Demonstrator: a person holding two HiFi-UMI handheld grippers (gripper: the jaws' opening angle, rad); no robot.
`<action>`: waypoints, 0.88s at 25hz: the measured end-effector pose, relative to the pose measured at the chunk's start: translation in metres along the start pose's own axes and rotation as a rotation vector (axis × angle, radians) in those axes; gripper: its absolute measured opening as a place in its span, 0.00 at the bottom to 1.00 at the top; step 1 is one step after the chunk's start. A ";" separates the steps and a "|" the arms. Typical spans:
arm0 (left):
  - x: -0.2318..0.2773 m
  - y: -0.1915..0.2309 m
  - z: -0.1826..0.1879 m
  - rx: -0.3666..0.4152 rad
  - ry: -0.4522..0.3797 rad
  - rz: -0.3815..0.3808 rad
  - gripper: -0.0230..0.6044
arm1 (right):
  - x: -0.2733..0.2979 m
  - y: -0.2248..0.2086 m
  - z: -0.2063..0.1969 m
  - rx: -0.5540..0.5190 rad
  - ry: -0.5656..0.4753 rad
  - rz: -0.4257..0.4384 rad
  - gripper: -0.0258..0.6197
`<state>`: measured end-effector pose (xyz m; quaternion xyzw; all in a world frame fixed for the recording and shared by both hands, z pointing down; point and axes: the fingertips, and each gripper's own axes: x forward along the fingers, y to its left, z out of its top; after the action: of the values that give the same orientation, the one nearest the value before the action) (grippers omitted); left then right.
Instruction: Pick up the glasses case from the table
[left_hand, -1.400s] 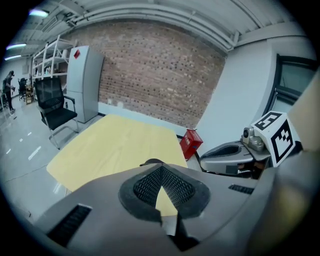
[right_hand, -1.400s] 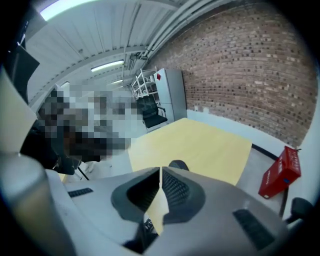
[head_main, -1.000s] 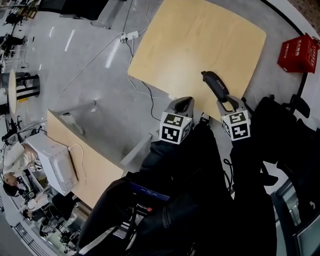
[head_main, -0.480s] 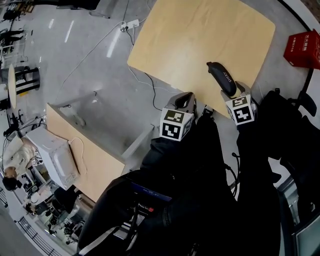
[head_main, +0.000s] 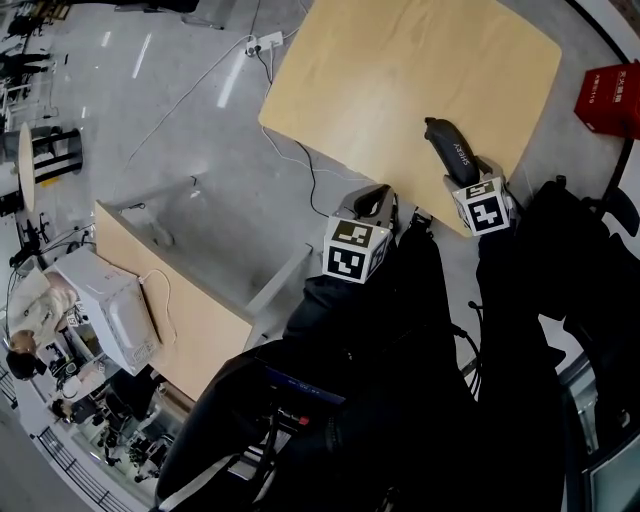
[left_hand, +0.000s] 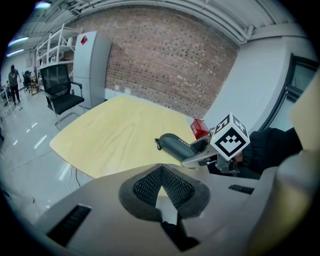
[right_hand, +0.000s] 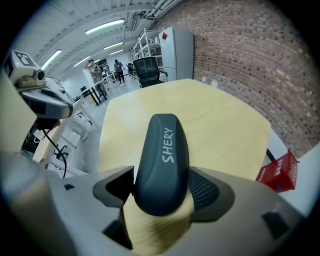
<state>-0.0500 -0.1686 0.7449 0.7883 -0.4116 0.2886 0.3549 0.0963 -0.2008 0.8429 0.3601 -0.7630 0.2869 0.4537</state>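
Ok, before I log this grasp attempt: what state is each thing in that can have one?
glasses case: closed, lying on the table, near end between the right jaws.
right gripper: jaws open, just been opening, astride the case.
left gripper: jaws shut, empty.

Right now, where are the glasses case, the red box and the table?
glasses case (right_hand: 160, 162): right gripper view, middle of its dark lid.
red box (right_hand: 277, 174): right gripper view, on its side face.
table (head_main: 400, 80): head view, on a bare part of the wooden top.
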 end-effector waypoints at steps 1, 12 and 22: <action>0.000 0.000 0.000 -0.001 0.000 0.001 0.04 | 0.001 -0.001 -0.001 0.006 0.003 0.001 0.56; -0.002 0.002 -0.003 -0.006 0.004 0.001 0.04 | 0.009 -0.006 0.000 0.067 0.025 0.009 0.57; -0.005 0.009 -0.009 -0.015 0.001 0.016 0.04 | 0.017 -0.010 -0.003 0.073 0.044 -0.057 0.59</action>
<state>-0.0620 -0.1624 0.7493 0.7821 -0.4198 0.2889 0.3587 0.1000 -0.2090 0.8611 0.3916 -0.7313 0.3093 0.4649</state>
